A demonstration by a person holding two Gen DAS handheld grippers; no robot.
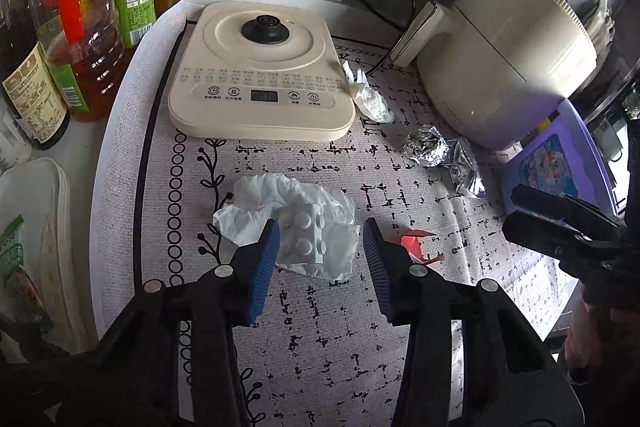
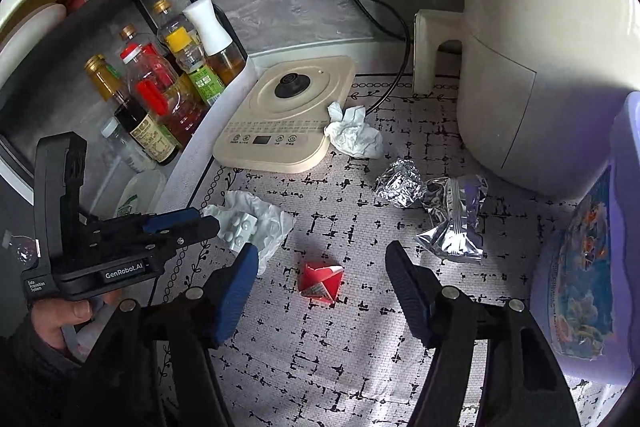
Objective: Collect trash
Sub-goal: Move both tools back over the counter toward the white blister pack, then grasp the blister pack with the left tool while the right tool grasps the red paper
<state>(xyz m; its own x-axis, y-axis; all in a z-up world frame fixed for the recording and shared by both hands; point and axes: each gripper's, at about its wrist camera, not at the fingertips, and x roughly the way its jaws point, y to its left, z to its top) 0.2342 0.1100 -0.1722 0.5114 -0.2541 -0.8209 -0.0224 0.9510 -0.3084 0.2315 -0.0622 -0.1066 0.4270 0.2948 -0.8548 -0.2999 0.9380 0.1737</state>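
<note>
Crinkled shiny foil ball (image 2: 399, 183), matt, probably woven mat (image 2: 340, 347)

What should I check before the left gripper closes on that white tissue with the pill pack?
1. Left gripper open: ok, jaws spread wide.
2. Aim: ok, the pill blister pack on the white tissue sits between its fingers.
3. Height over the patterned mat: cannot tell whether the tips touch it.
4. Right gripper out of the way: ok, it is open over the red paper scrap, apart from the tissue.
5. Purple bin in reach: ok, it stands at the right edge.
6. Other trash: not ok, the foil wrappers and second crumpled tissue remain.
</note>
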